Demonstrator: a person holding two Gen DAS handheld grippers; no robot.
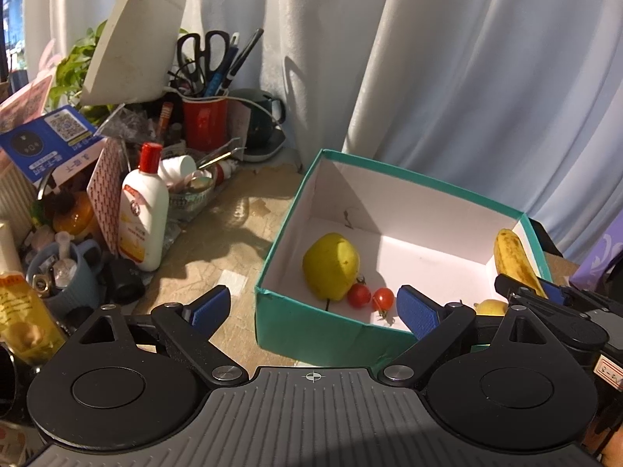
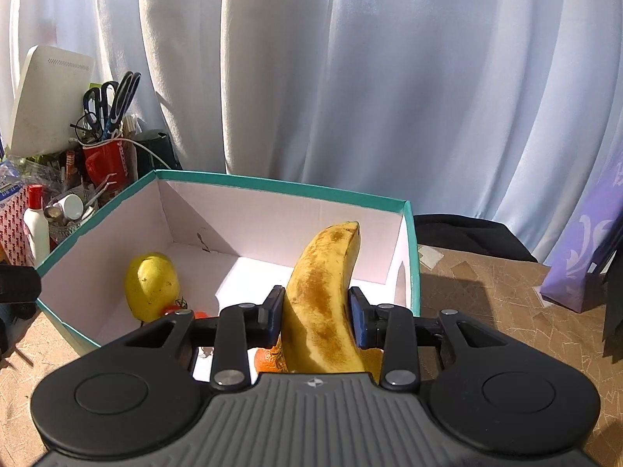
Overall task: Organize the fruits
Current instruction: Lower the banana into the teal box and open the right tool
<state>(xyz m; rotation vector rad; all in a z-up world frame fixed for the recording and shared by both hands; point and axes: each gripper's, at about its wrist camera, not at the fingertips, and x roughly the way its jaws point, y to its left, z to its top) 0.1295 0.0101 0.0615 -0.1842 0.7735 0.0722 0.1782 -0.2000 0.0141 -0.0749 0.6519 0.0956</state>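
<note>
Clamping a spotted banana [image 2: 323,295] between both blue pads, the right gripper [image 2: 315,319] holds the fruit tip-up over the near right part of the teal box [image 2: 280,185], whose inside is white. The left gripper [image 1: 313,305] hangs at the box's near left corner with its fingers spread wide and nothing between them.

Inside the box a yellow-green pear [image 1: 331,264] lies toward the left wall, with 2 cherry tomatoes [image 1: 370,295] just beside it on the floor. Below the banana an orange [image 2: 268,360] shows in part.

Left of the box the wooden tabletop [image 1: 233,210] is crowded: a white lotion bottle [image 1: 144,214] with a red cap, a red cup [image 1: 204,118] stuffed with scissors and pens, a white router [image 1: 134,39] leaning above it, a dark green kettle [image 1: 261,116], and a blue mug [image 1: 74,272]. White curtains [image 2: 389,78] hang behind everything. To the right a purple bag [image 2: 580,264] stands on the table.

The banana's lower end is hidden behind the right gripper's body. In the left wrist view a small yellow fruit [image 1: 490,306] peeks past the finger, too covered to identify. The right gripper there is cut off at the frame edge.
</note>
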